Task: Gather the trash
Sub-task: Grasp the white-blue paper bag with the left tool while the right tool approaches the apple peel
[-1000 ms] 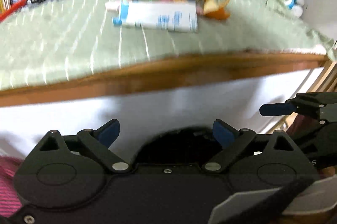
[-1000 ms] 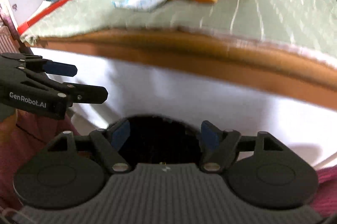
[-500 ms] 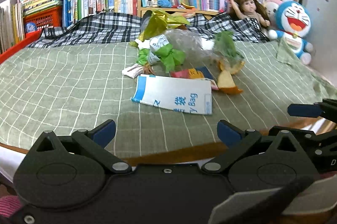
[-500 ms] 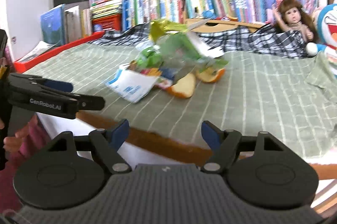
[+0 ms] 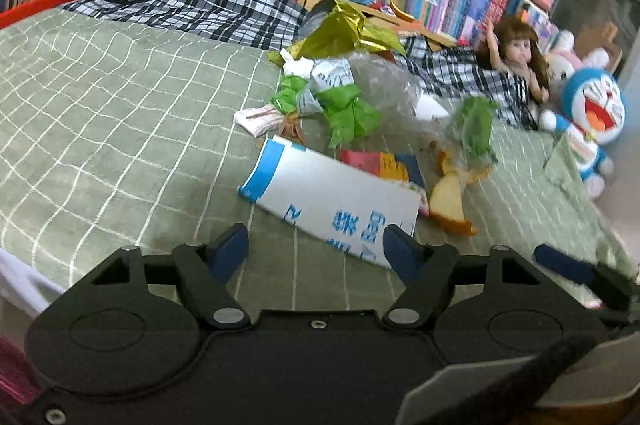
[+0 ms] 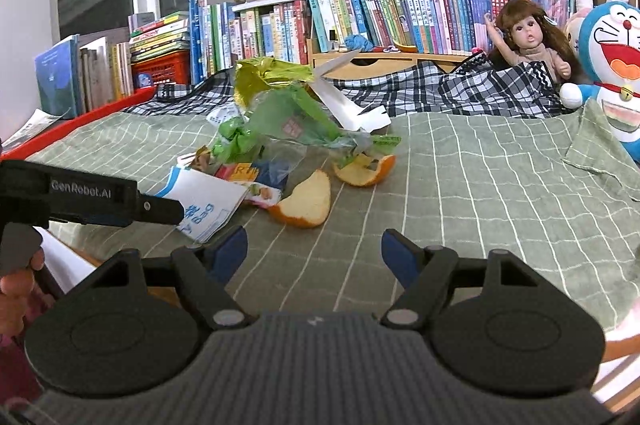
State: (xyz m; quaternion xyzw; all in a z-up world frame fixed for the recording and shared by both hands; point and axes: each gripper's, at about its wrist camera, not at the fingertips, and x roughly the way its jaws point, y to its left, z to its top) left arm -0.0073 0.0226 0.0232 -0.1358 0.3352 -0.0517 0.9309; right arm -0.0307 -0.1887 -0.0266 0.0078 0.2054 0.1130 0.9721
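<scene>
- Left claw [image 5: 316, 251] is spread wide, nothing between its blue tips, hovering just over the near edge of the green checked cloth [image 5: 100, 129].
- Right claw [image 6: 314, 251] is released too, empty, low over the same cloth [image 6: 460, 177].
- Straight ahead of the left claw: the white-and-blue bag [image 5: 332, 201] lying flat, its near corner just beyond the tips.
- Ahead of the right claw, a peel [image 6: 304, 203], with a second peel [image 6: 364, 171] a little farther.
- Behind them the trash pile: green wrapper [image 6: 288, 121], clear plastic [image 5: 392, 93], gold foil [image 5: 340, 33], all heaped together mid-cloth.
- Far right: doll [image 6: 528, 41] and blue plush [image 6: 612, 61] against the plaid blanket [image 6: 460, 93].
- Books [image 6: 360, 13] line the far side.
</scene>
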